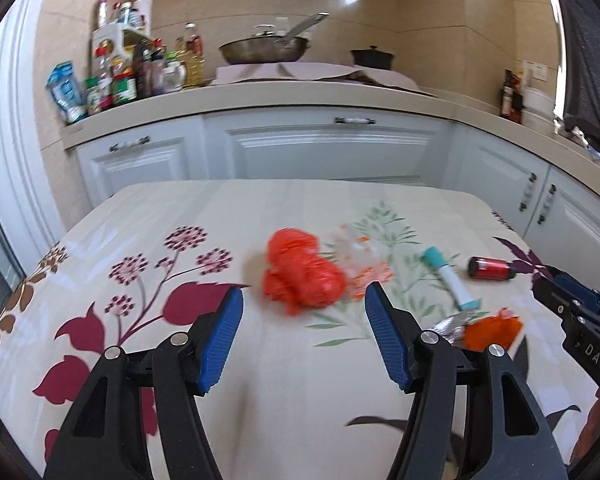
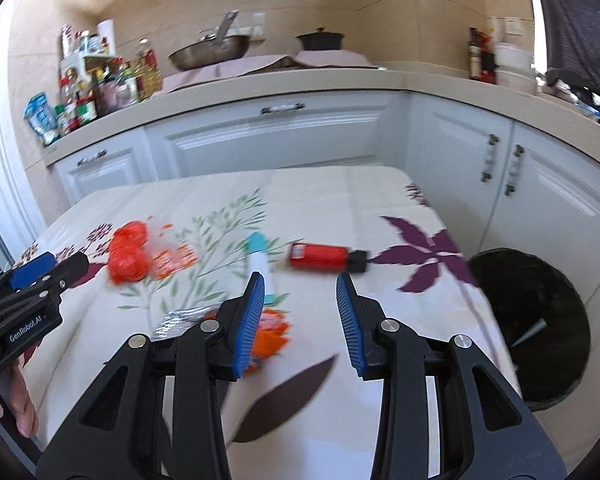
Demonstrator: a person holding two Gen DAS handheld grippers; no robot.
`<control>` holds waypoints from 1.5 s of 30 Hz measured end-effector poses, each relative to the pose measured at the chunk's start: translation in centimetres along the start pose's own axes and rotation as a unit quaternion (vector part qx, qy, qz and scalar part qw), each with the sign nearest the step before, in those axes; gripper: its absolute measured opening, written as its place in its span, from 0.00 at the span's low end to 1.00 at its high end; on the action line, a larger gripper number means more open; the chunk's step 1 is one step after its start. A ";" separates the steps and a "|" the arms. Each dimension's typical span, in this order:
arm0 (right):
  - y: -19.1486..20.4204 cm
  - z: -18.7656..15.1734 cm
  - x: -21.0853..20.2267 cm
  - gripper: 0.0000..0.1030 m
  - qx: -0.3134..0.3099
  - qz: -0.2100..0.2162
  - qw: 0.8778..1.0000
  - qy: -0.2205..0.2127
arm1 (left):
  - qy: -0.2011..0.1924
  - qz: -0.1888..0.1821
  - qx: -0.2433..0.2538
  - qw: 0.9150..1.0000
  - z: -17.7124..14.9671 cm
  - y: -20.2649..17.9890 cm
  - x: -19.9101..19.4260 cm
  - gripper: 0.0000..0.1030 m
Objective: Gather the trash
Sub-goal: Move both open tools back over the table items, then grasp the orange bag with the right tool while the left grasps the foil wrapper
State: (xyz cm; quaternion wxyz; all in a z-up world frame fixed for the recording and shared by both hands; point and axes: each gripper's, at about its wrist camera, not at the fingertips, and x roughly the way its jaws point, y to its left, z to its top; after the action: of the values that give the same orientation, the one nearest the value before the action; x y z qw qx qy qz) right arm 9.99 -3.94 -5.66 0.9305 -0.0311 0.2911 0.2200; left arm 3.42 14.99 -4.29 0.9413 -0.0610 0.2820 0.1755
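Trash lies scattered mid-bench: orange bag (image 1: 302, 276), teal-capped tube (image 1: 450, 278), red bottle (image 1: 494, 268), foil wrapper (image 1: 482, 326) nearer the front edge. Left gripper (image 1: 304, 336) and right gripper (image 2: 300, 320) are held released, nothing grasped. The bag's crumpled bulk is best straddled centrally before the pads are clenched

Red bag (image 1: 302, 274): motion-blurred, folds and edges smeared.
Clear wrapper (image 1: 352, 250): blurred; print unreadable.
Orange wrapper (image 2: 274, 330): partly hidden behind the right tool's finger (image 2: 248, 320).
Foil scrap (image 1: 448, 326): partly covered by the left tool's finger (image 1: 388, 340).
Black bin (image 2: 540, 320): near side cut by the surface (image 2: 340, 200) edge.
Counter bottles (image 1: 116, 76): labels too small to read.
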 end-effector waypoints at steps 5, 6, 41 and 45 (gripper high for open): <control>1.5 -0.3 0.8 0.42 -0.007 0.007 1.000 0.016 | 0.009 0.007 -0.016 1.000 -0.3 2.0 0.3 0.60; 1.8 -0.3 0.9 0.42 -0.009 0.007 1.000 0.018 | 0.010 0.007 -0.018 1.000 -0.4 2.3 0.4 0.60; 2.4 -0.9 4.0 0.54 -0.033 0.020 0.993 0.110 | 0.060 -0.052 0.008 0.997 -1.2 -1.4 1.3 0.63; 1.9 -1.0 3.5 0.52 -0.032 0.014 0.994 0.102 | 0.059 -0.065 0.020 0.996 -1.2 -2.6 1.2 0.64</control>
State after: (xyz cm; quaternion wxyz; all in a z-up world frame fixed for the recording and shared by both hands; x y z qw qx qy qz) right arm 11.24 -1.05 -8.35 0.8913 -0.0792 0.3781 0.2375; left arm 4.72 12.71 -5.89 0.9334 -0.0706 0.3361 0.1044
